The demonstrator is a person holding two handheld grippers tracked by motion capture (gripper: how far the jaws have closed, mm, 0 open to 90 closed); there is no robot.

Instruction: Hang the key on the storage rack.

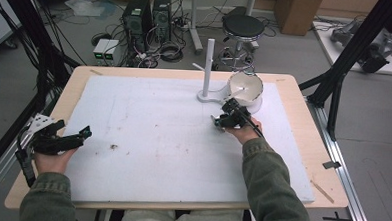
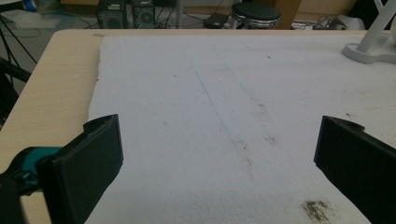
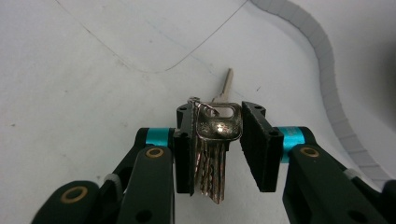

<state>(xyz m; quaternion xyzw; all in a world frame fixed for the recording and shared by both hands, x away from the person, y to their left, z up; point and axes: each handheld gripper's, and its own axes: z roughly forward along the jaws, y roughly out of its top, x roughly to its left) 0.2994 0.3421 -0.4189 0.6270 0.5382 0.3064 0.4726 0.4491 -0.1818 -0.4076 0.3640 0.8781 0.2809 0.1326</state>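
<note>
A bunch of silver keys (image 3: 217,135) on a ring sits between the pads of my right gripper (image 3: 217,144), which is shut on it. One key sticks out ahead and the others hang down. In the high view my right gripper (image 1: 230,112) sits low over the white foam board (image 1: 157,139), just in front of the white peg stand (image 1: 208,66) and the bowl (image 1: 245,87). My left gripper (image 1: 75,130) rests at the board's left edge, open, with nothing between its jaws (image 2: 217,154).
The wooden table (image 1: 303,125) carries the foam board. The stand's base (image 2: 373,46) lies far right in the left gripper view. A dark smudge (image 1: 114,147) marks the board. Computers, cables and a stool (image 1: 242,27) stand on the floor behind.
</note>
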